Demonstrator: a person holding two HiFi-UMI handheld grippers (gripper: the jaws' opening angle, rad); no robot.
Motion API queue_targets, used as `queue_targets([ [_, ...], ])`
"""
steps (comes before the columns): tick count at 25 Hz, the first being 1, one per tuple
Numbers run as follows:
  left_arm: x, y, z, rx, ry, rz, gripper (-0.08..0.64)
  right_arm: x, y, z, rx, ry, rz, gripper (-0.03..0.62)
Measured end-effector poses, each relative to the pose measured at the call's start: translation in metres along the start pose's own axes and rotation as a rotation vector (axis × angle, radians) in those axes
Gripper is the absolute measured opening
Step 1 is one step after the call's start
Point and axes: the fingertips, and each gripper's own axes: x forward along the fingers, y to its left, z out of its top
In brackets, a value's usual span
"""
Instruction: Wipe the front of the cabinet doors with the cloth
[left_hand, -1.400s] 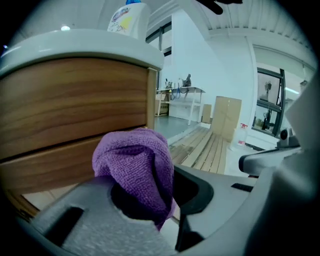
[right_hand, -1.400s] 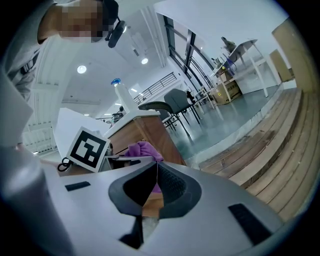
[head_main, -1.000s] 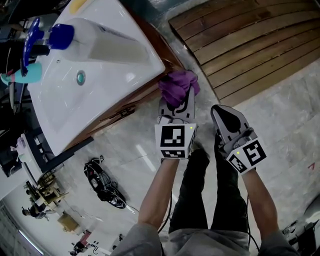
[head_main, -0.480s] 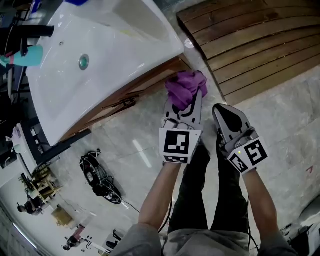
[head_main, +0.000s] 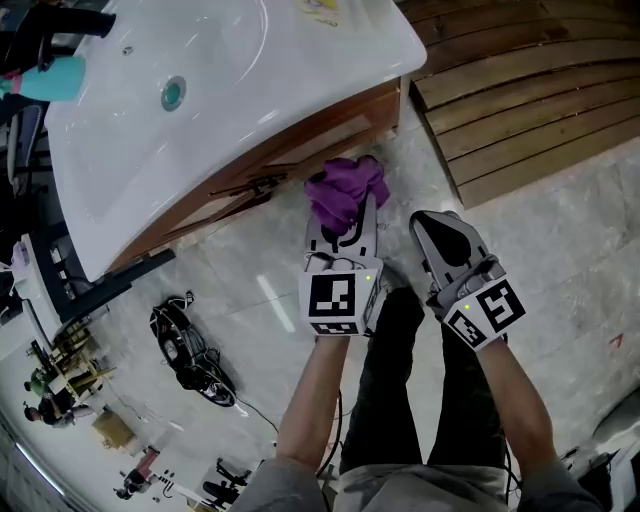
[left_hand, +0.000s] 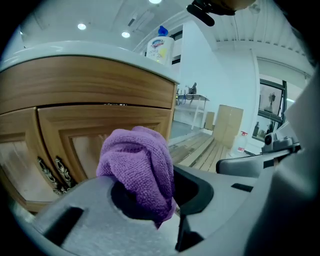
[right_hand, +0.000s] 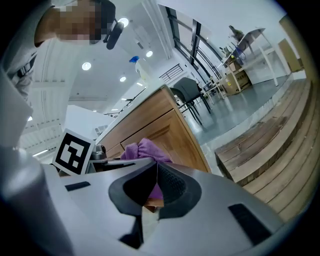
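Pale stone floor (head_main: 250, 290) runs under a wooden cabinet (head_main: 340, 120) capped by a white tabletop (head_main: 300, 50) with a basin in it. Close against the cabinet doors (left_hand: 95, 140), near their right-hand end, the left tool (head_main: 345, 222) is clamped on a bunched purple cloth (left_hand: 140, 162). Whether the cloth actually touches the wood cannot be told. Just beside it, the right tool (head_main: 437, 228) hangs with its jaws pressed together on nothing.

To wipe well, I'd judge the wad should be pressed flat on the panel, so that cloth and not the plastic tips meets the wood. It should then be drawn in overlapping strokes, working into the raised frame and going around the handles (left_hand: 55, 172) so it doesn't snag on them.

Counted: one cloth and two tools. The left gripper view shows two door panels, two ornate handles side by side, and one bottle (left_hand: 161, 44) on the tabletop.
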Motion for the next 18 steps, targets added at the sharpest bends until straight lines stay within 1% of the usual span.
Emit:
queue_targets([
  [2, -0.006, 0.015, -0.009, -0.016, 0.002, 0.032, 0.077, 0.007, 0.007, -0.006, 0.004, 0.003, 0.012, 0.011],
  [9, -0.014, 0.059, -0.042, -0.038, 0.025, 0.116, 0.077, 0.024, 0.018, -0.022, 0.017, -0.003, 0.029, 0.011],
  [18, -0.007, 0.109, -0.066, -0.063, 0.047, 0.231, 0.077, 0.028, 0.009, -0.034, 0.054, -0.015, -0.004, 0.011],
])
